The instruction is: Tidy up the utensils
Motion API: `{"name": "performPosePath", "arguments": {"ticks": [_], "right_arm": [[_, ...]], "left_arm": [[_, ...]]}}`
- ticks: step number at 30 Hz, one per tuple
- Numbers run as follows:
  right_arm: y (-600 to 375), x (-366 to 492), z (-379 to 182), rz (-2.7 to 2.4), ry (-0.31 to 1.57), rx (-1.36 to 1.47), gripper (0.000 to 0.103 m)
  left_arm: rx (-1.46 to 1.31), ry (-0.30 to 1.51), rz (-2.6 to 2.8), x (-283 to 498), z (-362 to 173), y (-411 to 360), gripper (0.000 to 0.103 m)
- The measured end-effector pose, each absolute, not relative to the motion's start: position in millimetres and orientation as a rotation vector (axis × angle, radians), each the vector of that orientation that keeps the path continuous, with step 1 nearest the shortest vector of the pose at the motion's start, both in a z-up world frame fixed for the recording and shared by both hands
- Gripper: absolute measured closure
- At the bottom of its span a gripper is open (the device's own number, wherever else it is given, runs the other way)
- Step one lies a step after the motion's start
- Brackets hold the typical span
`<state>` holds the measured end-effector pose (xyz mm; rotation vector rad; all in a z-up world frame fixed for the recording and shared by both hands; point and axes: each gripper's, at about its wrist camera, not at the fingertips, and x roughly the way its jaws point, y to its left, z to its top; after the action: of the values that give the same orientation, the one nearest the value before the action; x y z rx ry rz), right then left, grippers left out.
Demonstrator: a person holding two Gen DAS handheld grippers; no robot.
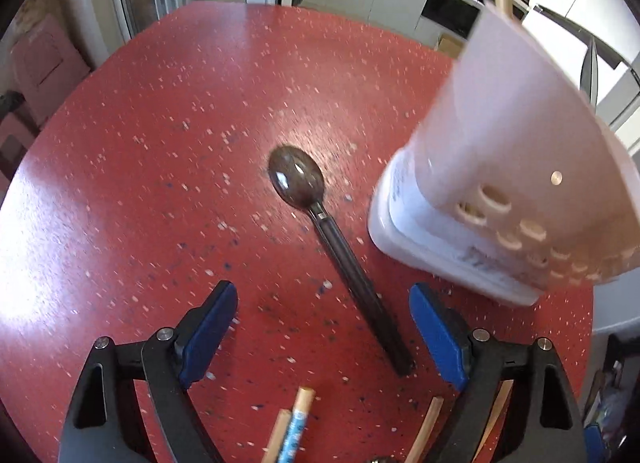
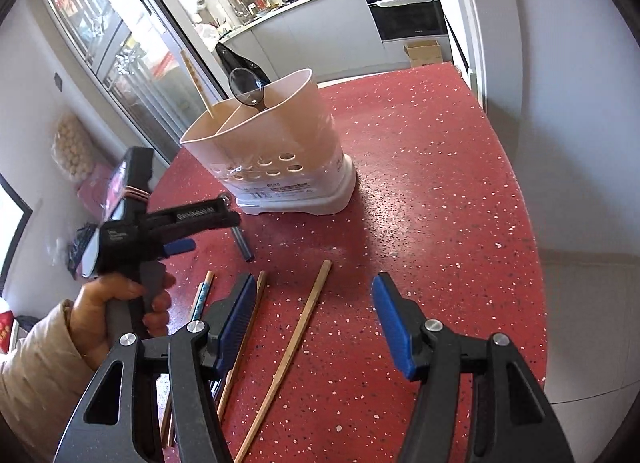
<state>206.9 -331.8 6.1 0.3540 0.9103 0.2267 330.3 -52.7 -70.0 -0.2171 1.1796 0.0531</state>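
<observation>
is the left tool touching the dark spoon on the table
Apart. The left wrist view shows the left tool wide open, red table visible between each pad and the dark spoon handle.

Bright daylight, table (image 1: 160,111) glare, motion blur, dark fisheye corners.

Glossy speckled red tabletop (image 1: 160,143), shiny dark plastic spoon (image 1: 320,215), matt pale plastic holder (image 2: 276,135), bare wooden chopsticks (image 2: 296,339).
</observation>
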Motion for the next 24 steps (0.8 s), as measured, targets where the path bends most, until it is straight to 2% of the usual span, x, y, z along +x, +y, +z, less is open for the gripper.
{"name": "performPosePath", "arguments": {"ticks": [4,5,7,8,9,10,11,18,24], "right_arm": [[-336,204,9,0.22,0.9,0.36,0.039],[-336,203,10,0.218,0.899,0.36,0.039],[-337,203,9,0.219,0.9,0.362,0.039],[-337,203,9,0.219,0.902,0.362,0.039],[-336,203,8,0.22,0.906,0.363,0.039],[-335,203,7,0.223,0.91,0.363,0.039],[-334,203,6,0.225,0.915,0.362,0.039],[-325,201,0,0.244,0.939,0.348,0.039],[-323,205,-2,0.249,0.943,0.368,0.039]], "left_arm": [[-0.133,1.194,0.083,325,-75,-63,0.007],[-0.118,1.191,0.08,324,-75,-65,0.013],[-0.11,1.177,0.054,320,-70,-65,0.032],[-0.111,1.174,0.038,318,-68,-65,0.05],[-0.112,1.178,0.02,316,-67,-64,0.057],[-0.094,1.179,0.018,314,-65,-66,0.058],[-0.066,1.175,0.016,311,-63,-65,0.074],[-0.01,1.172,-0.053,278,-60,-34,0.075],[-0.296,1.208,0.011,279,-46,7,0.075]]}}
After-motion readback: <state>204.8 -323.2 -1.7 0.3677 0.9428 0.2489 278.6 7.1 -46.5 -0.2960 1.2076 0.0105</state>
